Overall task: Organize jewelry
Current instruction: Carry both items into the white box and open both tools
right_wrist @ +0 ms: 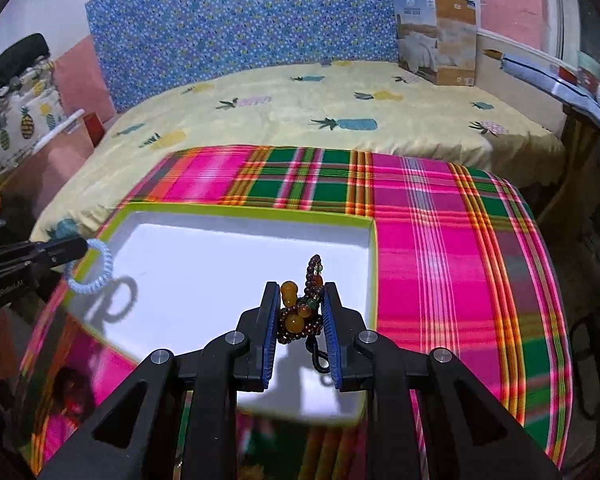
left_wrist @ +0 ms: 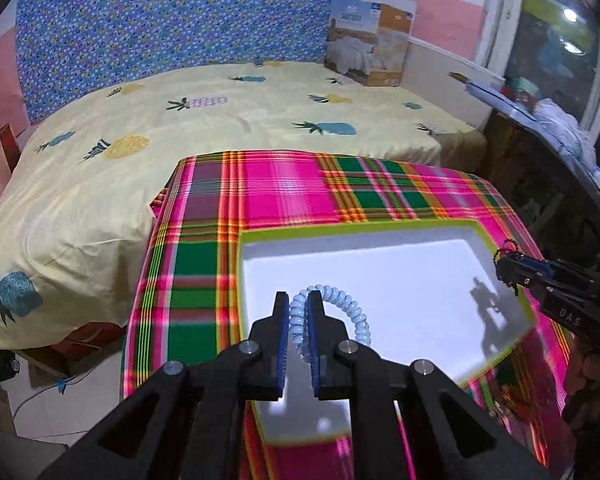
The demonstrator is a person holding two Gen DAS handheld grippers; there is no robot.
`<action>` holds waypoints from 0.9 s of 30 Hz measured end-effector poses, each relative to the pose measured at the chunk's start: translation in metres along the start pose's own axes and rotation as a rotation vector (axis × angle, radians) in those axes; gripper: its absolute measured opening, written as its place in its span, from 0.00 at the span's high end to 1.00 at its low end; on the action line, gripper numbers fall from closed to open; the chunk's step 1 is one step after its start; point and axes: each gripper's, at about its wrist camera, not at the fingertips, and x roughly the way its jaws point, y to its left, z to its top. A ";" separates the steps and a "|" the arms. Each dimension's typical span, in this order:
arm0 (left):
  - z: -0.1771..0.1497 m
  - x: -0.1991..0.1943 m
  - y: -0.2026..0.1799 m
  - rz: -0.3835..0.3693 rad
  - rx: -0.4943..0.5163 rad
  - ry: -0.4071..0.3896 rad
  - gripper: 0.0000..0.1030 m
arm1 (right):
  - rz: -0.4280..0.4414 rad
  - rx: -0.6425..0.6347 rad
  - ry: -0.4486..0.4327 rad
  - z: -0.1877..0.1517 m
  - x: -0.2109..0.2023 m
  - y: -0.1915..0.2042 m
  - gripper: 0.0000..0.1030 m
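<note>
While both hand-held tools hang over the shallow white tray with the lime-green rim (left_wrist: 356,229), each one carries a piece of jewelry. In the left wrist view, the left gripper (left_wrist: 299,304) fills the lower centre of the frame, its blue-padded black fingers (left_wrist: 281,320) pinched on a pale blue coiled spiral bracelet (left_wrist: 342,300); one side of the loop runs up between the pads and the rest curls out to the right above the tray's white floor. At the right edge of that same view the right gripper (left_wrist: 510,266) reaches in from the side, a strand of dark beads showing at its tip.

Seen from the right wrist, the right gripper (right_wrist: 300,298) sits at lower centre, clamped on a bunched bracelet of small dark brown beads with larger amber beads (right_wrist: 298,312). A loop of it stands up above the fingertips and a dark cord hangs below between the fingers. At the left edge the left gripper (right_wrist: 80,250) shows with the pale blue coil (right_wrist: 90,268) dangling over the tray's left rim (right_wrist: 112,216), its shadow on the white floor.

The tray rests on a pink, green and orange plaid cloth (right_wrist: 440,240), and behind that lies a yellow bedsheet printed with pineapples (right_wrist: 340,100). A blue flowered panel (right_wrist: 252,12) fills the upper centre.
</note>
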 end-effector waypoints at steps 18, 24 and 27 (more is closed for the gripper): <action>0.012 0.051 0.003 0.072 0.027 0.055 0.90 | -0.046 -0.035 0.091 0.018 0.053 -0.015 0.77; 0.013 0.046 0.004 0.062 0.027 0.049 0.85 | -0.041 -0.031 0.068 0.021 0.041 -0.014 0.69; 0.011 0.037 0.003 0.062 0.030 0.036 0.76 | -0.039 -0.026 0.045 0.021 0.029 -0.014 0.64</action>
